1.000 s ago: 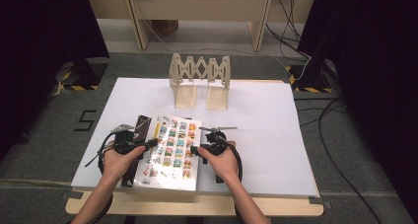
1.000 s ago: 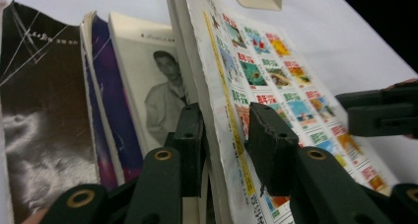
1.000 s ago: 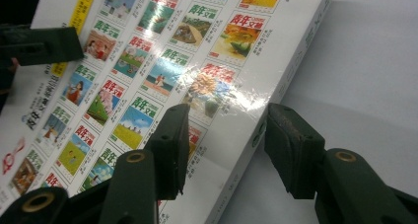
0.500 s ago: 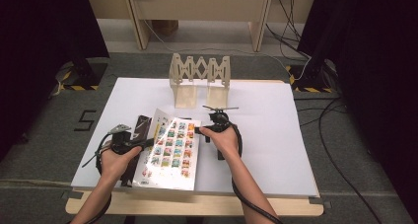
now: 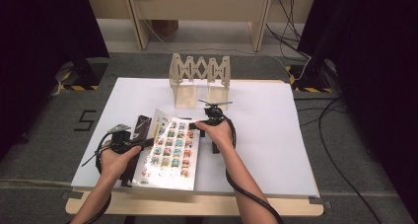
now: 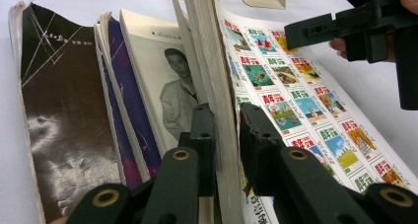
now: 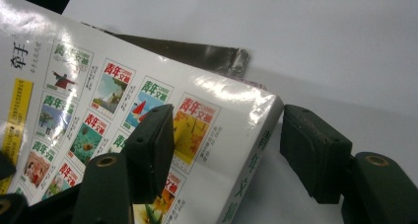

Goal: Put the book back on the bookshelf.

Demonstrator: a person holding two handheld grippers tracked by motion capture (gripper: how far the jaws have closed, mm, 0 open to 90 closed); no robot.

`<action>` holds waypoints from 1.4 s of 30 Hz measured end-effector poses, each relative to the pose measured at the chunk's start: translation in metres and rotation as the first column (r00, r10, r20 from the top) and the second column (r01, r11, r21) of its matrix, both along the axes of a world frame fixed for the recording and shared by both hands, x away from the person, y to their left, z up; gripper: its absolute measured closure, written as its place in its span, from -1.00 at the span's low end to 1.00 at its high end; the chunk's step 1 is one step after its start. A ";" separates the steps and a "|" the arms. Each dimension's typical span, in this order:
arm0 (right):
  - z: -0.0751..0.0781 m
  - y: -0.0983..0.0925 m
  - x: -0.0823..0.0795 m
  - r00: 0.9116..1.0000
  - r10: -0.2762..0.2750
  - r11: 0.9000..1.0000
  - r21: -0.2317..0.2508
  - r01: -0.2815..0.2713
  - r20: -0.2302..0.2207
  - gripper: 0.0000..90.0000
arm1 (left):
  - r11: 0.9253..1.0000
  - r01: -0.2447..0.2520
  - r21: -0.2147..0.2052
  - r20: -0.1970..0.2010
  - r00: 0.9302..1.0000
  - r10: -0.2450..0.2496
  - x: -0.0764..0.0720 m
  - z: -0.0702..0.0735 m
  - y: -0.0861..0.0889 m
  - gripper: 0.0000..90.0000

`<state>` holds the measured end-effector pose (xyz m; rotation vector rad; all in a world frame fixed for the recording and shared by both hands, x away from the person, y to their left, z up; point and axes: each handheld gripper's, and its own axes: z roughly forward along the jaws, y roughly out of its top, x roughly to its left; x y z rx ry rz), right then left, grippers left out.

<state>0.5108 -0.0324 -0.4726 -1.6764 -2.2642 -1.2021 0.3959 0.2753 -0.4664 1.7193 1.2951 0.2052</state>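
Change: right claw (image 5: pixel 194 126) has slid up the book's (image 5: pixel 170 152) right edge, from the near half to the far right corner. Its jaws have just been opening and now stand wide. In the right gripper view the right claw (image 7: pixel 226 135) straddles that corner: one jaw over the cover, the other off past the spine, with a clear gap on the spine side. No grip yet.

Left claw (image 5: pixel 143 144) hasn't shifted. It's narrow and clamped on the book's left edge; in the left gripper view the page block (image 6: pixel 217 86) sits between the left claw's (image 6: pixel 224 120) pads. Its jaws closed a bit, then eased back slightly, with the block between them throughout.

Book lies near the front left of the table (image 5: pixel 276 135), tilted up on its left side, on top of a dark magazine (image 5: pixel 142 125).

My read: the right claw is lining up for a second hold at the corner, so both can lift or turn the book, probably toward the rack (image 5: pixel 199 78).

Hard to tell:
- how firmly the left pads press
- whether the right claw's cover-side jaw touches the cover
- how many magazines lie under the book; the stack is mostly covered
- the rack's slots; the gripper views cut them off
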 end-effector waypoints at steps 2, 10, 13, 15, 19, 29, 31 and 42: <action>-0.002 0.000 0.002 1.000 -0.013 1.000 0.026 0.013 -0.020 -0.15 | 1.000 -0.001 -0.003 -0.005 1.000 0.001 0.001 -0.001 0.000 0.68; -0.002 0.000 0.002 0.998 -0.044 0.998 0.052 0.047 -0.052 -0.05 | 0.999 0.010 0.046 0.005 1.000 -0.011 0.001 0.001 -0.003 0.69; -0.002 -0.003 0.004 0.995 -0.061 0.995 0.074 0.066 -0.074 0.05 | 0.998 0.019 0.059 -0.002 1.000 -0.019 0.002 0.003 -0.004 0.70; -0.001 -0.006 0.004 0.993 -0.075 0.992 0.096 0.083 -0.088 0.17 | 0.999 0.019 0.039 -0.015 1.000 -0.019 0.004 0.002 -0.003 0.71; 0.011 -0.009 0.002 0.994 -0.080 0.991 0.105 0.087 -0.069 0.33 | 0.999 0.016 0.044 -0.015 1.000 -0.016 0.005 0.002 -0.005 0.70; 0.011 -0.010 0.001 0.994 -0.081 0.991 0.105 0.088 -0.070 0.30 | 0.999 0.013 0.044 -0.011 1.000 -0.013 0.006 0.001 -0.006 0.70; 0.007 -0.007 0.001 0.997 -0.064 0.996 0.060 0.067 -0.051 0.20 | 0.999 0.013 0.042 -0.011 1.000 -0.012 0.006 0.001 -0.007 0.69; -0.008 -0.005 0.003 0.991 -0.103 0.983 0.141 0.114 -0.082 0.07 | 0.999 0.015 0.030 -0.012 1.000 -0.015 0.007 0.000 -0.006 0.69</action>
